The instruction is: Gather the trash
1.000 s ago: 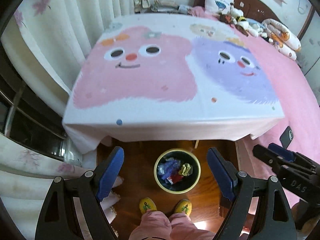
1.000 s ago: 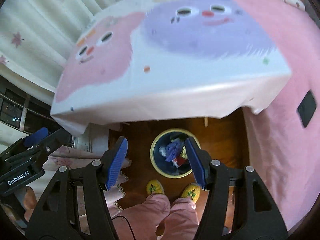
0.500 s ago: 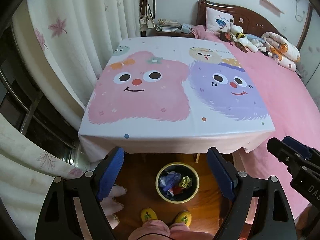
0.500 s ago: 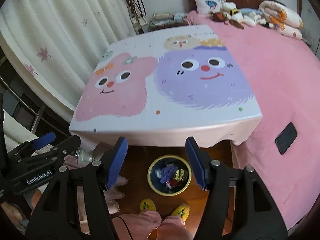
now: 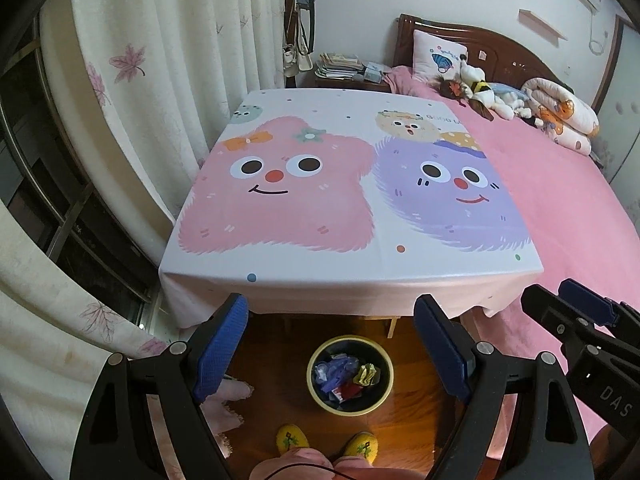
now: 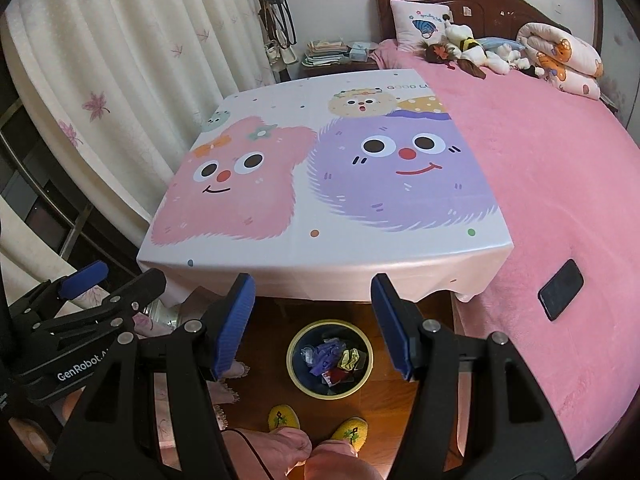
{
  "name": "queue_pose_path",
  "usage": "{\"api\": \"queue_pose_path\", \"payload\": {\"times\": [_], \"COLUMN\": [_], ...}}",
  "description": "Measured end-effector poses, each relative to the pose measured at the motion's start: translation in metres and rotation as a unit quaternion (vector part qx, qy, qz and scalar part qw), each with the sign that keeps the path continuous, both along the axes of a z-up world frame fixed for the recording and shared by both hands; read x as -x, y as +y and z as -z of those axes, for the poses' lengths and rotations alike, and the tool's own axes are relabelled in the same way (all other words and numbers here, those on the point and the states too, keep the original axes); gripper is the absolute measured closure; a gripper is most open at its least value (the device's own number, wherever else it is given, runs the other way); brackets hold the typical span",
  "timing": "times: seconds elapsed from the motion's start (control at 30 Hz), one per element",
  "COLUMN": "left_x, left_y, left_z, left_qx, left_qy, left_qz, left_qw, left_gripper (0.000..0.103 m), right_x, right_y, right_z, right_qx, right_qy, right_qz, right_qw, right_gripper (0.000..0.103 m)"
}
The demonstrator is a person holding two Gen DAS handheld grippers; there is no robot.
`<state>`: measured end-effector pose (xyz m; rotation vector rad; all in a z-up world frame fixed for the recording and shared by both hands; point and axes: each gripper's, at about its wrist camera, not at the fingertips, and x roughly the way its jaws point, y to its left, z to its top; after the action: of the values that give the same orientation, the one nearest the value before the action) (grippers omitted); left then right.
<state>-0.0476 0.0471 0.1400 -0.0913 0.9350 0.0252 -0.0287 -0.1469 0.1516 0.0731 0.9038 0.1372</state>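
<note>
A round yellow-rimmed bin (image 5: 384,399) stands on the wooden floor in front of the table, holding crumpled purple, yellow and red wrappers (image 5: 344,374). It also shows in the right wrist view (image 6: 294,376). My left gripper (image 5: 330,352) is open and empty, held high above the bin. My right gripper (image 6: 314,324) is open and empty too, beside the left one. The table (image 5: 304,264) carries a cartoon-monster cloth with no trash visible on it.
A pink bed (image 6: 560,184) adjoins the table's right side, with a black phone (image 6: 560,290) on it and plush toys (image 6: 472,50) at the headboard. Curtains (image 5: 160,60) hang on the left. The person's yellow slippers (image 5: 290,438) stand by the bin.
Both grippers have risen and tilted up, away from the bin, so the whole table and bed come into view. Both stay open and empty.
</note>
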Motion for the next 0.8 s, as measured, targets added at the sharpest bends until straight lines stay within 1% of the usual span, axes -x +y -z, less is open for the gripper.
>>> {"api": "queue_pose_path", "payload": {"times": [0.3,0.8], "left_x": [0.001,-0.006], "left_y": [0.003,-0.001], "left_z": [0.0,0.004], "left_qx": [0.0,-0.005], "left_qy": [0.001,0.005], "left_qz": [0.004,0.003], "left_qw": [1.0,1.0], "left_gripper": [0.017,0.017], "right_x": [0.0,-0.012], "right_y": [0.005,0.005], "right_z": [0.001,0.007], "right_qx": [0.011,0.011], "right_qy": [-0.002,0.003], "right_qz": [-0.014,-0.018], "right_qw": [1.0,1.0], "right_gripper": [0.045,0.045]}}
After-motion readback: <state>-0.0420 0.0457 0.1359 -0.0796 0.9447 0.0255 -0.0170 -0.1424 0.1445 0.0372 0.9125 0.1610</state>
